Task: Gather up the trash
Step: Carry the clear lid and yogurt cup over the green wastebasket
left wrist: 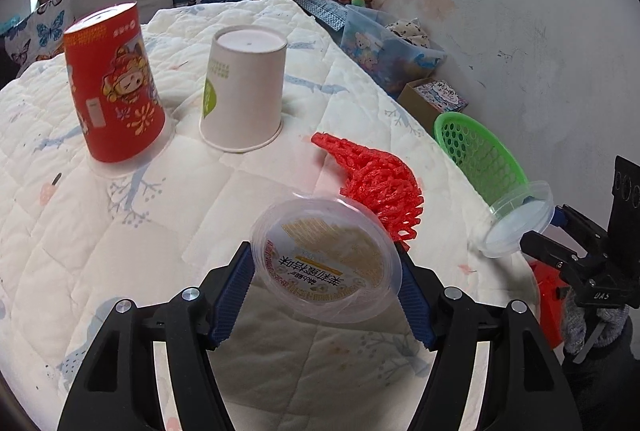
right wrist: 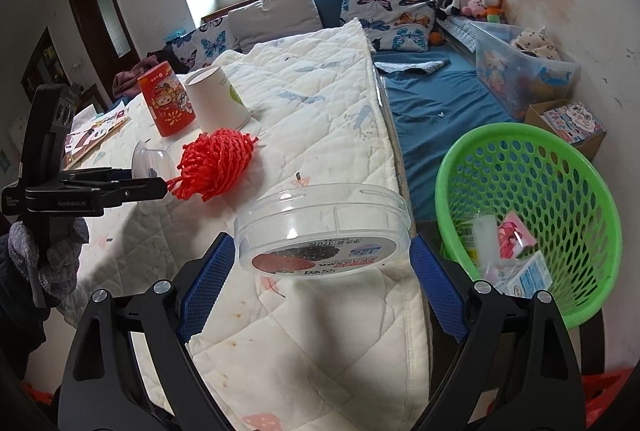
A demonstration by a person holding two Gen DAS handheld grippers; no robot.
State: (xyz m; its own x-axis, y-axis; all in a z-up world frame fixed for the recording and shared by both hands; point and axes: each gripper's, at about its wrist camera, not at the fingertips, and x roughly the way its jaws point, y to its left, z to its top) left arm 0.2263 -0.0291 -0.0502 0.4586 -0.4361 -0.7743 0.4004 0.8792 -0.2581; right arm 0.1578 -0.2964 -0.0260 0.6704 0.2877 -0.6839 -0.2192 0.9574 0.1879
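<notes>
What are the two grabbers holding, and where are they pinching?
Each holds a clear plastic tub by its sides: the left gripper squeezes one tub, and the right gripper squeezes another tub.

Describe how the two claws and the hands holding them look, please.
Both the left claw and the right claw have black angular frames with silver screws and blue textured finger pads. White lettering marks the bodies. The hands wear grey knitted gloves. No cables are visible.

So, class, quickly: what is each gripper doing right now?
Left gripper: closed on a clear plastic tub with a yellow label.
Right gripper: closed on a clear plastic container with a berry label.
</notes>
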